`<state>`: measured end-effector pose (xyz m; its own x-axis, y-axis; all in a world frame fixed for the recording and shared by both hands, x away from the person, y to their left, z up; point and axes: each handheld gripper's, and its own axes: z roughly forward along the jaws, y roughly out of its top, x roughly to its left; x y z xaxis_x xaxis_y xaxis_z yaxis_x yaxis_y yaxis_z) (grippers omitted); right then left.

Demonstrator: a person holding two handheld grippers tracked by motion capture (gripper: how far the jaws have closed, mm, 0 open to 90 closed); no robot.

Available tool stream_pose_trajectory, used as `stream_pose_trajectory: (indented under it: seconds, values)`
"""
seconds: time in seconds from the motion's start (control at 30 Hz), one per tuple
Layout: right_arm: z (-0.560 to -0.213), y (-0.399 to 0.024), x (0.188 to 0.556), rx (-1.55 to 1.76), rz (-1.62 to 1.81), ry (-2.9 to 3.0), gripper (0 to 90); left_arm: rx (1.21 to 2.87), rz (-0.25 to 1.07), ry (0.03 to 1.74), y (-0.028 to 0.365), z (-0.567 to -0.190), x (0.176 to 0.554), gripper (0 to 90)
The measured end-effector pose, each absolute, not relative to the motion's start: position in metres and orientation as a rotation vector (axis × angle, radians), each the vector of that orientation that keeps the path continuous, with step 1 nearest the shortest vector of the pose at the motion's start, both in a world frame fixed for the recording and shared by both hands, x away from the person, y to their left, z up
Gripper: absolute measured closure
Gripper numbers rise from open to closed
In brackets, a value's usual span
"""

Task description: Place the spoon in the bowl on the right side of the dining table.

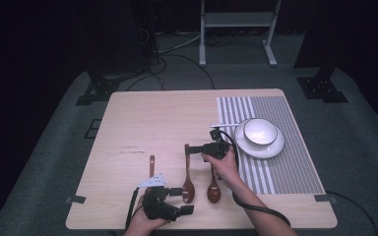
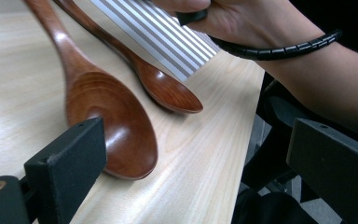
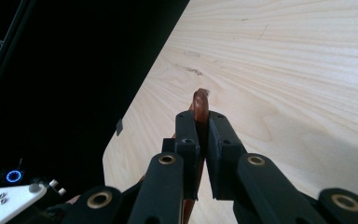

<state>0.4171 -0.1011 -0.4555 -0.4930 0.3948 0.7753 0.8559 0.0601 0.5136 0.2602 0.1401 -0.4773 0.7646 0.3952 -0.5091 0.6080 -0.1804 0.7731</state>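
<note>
Beside the grey striped placemat (image 1: 285, 147), I have my right gripper (image 1: 193, 150) clamped on the handle end of the middle dark-brown wooden spoon (image 1: 188, 184), its bowl on the table, while my left gripper (image 1: 184, 200) waits wide open and empty near that bowl.

No text, label, brand, number or sign can be read anywhere in these pictures
</note>
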Motion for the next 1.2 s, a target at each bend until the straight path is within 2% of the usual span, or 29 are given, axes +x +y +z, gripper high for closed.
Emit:
stream_pose_trajectory:
  seconds: [1.2]
  values:
    - [-0.426, -0.17, 0.438, -1.443, -1.514, -1.882, 83.6, 1.755, -0.16, 0.831, 0.158, -0.473, 0.266, 3.6]
